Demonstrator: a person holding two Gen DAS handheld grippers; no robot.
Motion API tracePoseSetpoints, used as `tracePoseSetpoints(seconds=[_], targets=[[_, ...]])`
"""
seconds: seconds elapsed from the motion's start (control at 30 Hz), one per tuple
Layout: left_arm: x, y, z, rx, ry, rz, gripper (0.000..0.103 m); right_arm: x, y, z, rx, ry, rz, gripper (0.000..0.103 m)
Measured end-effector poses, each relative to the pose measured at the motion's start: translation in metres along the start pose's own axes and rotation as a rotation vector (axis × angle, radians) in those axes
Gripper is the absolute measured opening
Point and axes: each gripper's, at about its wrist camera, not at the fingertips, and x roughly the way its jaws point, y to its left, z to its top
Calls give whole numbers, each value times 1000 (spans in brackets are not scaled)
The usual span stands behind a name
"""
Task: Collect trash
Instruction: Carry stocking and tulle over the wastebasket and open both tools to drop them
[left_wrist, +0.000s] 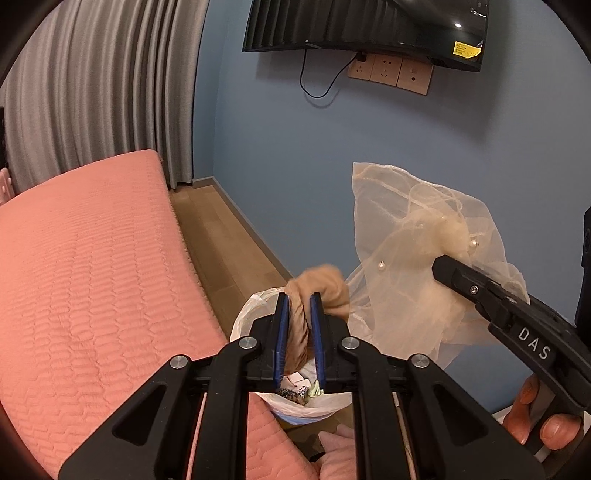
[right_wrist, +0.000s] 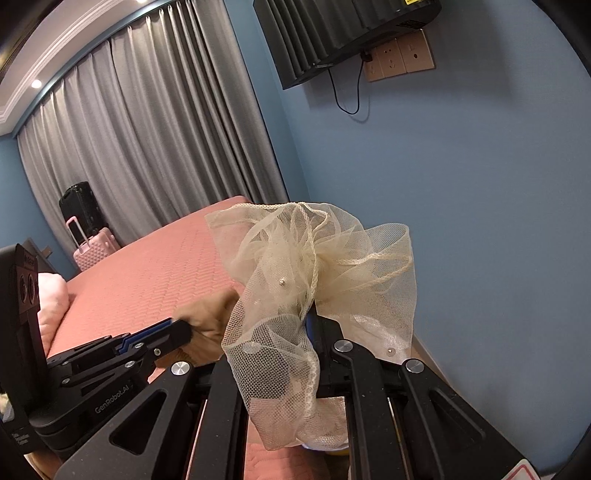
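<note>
My left gripper (left_wrist: 299, 297) is shut on a tan, stocking-like cloth (left_wrist: 325, 288), which bunches above its blue pads (left_wrist: 281, 332). Right beneath it stands a bin with a white liner (left_wrist: 245, 314), paper scraps inside. From the right, my right gripper (left_wrist: 441, 267) is shut on a cream mesh cloth with pearl beads (left_wrist: 399, 229), held up in front of the blue wall. In the right wrist view the mesh cloth (right_wrist: 314, 266) drapes over the right gripper (right_wrist: 310, 314) and hides its tips. There the left gripper (right_wrist: 186, 330) comes in from the left with the tan cloth (right_wrist: 210, 314).
A bed with a pink quilted cover (left_wrist: 92, 258) fills the left. A strip of wood floor (left_wrist: 221, 240) runs between the bed and the blue wall. Grey curtains (left_wrist: 92, 92), a wall TV (left_wrist: 369, 26), wall sockets (left_wrist: 388, 72). A pink suitcase (right_wrist: 92, 251) and a black one (right_wrist: 79, 203) stand by the curtains.
</note>
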Motion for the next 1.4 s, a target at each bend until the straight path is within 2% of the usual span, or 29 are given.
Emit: tracePoseSetpoints(seconds=[0.3, 0.33, 0.37, 0.43, 0.47, 0.6, 0.67, 0.73, 0.97, 1.03, 1.4], targets=[[27, -1, 10, -6, 12, -9, 14, 27, -2, 3, 1, 25, -18, 8], [27, 0, 10, -10, 14, -5, 21, 30, 0, 2, 0, 29, -19, 8], [27, 1, 10, -15, 14, -1, 35, 32, 2, 1, -1, 31, -20, 8], [24, 5, 7, -33, -5, 19, 56, 38, 2, 2, -4, 38, -17, 9], [22, 7, 6, -38, -16, 34, 59, 41, 3, 1, -8, 42, -15, 10], [22, 15, 1, -45, -11, 63, 61, 54, 11, 5, -15, 56, -9, 15], [20, 18, -1, -50, -13, 77, 64, 58, 16, 2, -27, 64, -12, 20], [19, 23, -3, -57, -16, 90, 66, 63, 22, 2, -40, 65, -12, 30], [13, 38, -9, -75, -16, 121, 67, 72, 39, 1, -55, 72, 2, 33], [11, 42, -10, -85, -17, 123, 67, 73, 42, 1, -63, 72, 3, 40], [-3, 58, -20, -128, -26, 151, 72, 58, 56, -12, -88, 96, 20, 41]])
